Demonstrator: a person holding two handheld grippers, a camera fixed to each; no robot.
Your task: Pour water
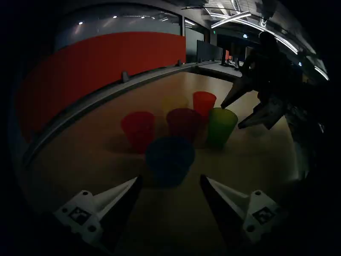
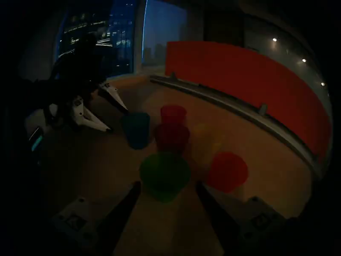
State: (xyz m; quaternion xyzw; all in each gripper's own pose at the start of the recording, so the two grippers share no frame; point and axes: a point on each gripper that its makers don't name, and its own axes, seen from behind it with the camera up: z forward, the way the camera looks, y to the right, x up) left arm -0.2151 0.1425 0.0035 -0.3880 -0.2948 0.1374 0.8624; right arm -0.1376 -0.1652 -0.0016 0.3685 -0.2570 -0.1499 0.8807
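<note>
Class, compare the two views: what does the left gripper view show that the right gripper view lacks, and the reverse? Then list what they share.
Extra in the left gripper view: ceiling light strips and dark desk dividers. Extra in the right gripper view: tall windows onto a night city. Shared: the wooden table, the red wall panel, the cluster of cups, among them a blue cup and a green cup, and the left gripper and right gripper, both open and empty.

The dim wooden counter (image 1: 260, 160) is stretching far, a red partition (image 1: 106, 64) is running along its edge, strip lights (image 1: 232, 18) are glowing overhead, and windows (image 2: 164, 34) are showing dusk.
</note>
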